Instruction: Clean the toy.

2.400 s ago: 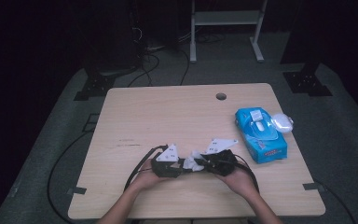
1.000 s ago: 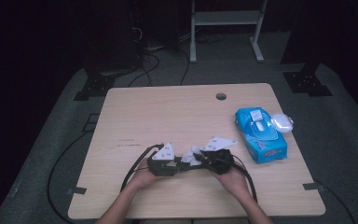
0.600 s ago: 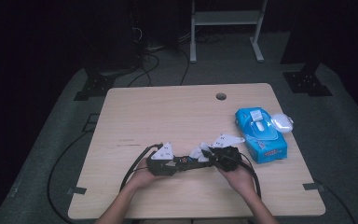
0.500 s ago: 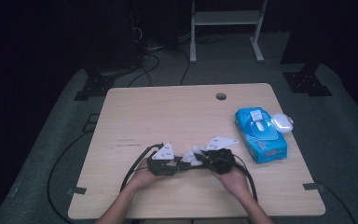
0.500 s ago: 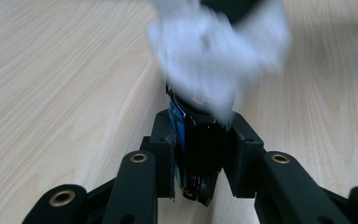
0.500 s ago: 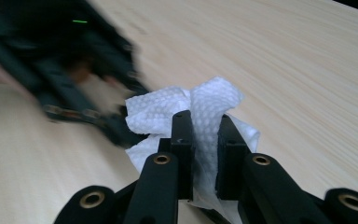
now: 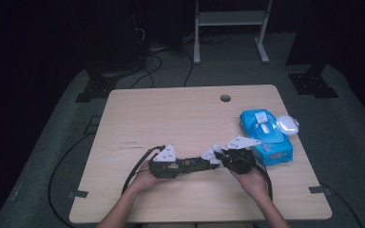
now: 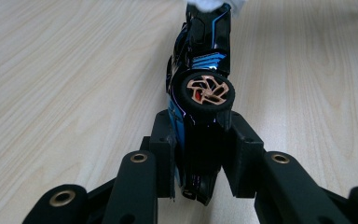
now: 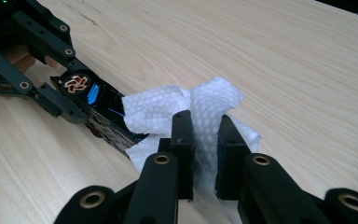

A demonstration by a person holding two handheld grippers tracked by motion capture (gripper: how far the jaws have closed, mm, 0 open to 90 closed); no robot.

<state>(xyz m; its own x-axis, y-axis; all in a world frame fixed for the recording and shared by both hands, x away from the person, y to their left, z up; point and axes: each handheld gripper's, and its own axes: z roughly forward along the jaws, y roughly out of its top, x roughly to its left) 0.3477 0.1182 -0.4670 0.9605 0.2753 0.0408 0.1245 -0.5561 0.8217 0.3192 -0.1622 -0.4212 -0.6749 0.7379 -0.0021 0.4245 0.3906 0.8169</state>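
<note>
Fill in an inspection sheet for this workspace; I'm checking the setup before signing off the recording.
Surface: light wooden table, round hole near the far edge.
Job's things: black and blue toy car lying on its side; white wipe pressed against one end of it.
Clutter: blue wipes pack at the table's right side, small white case beside it.
Grippers: left hand-held gripper shut on the toy car; right hand-held gripper shut on the wipe.
Cables: black cable trailing from the left hand-held gripper; more on the floor.
Surroundings: dark room, grey floor, white stand frame beyond the table.
</note>
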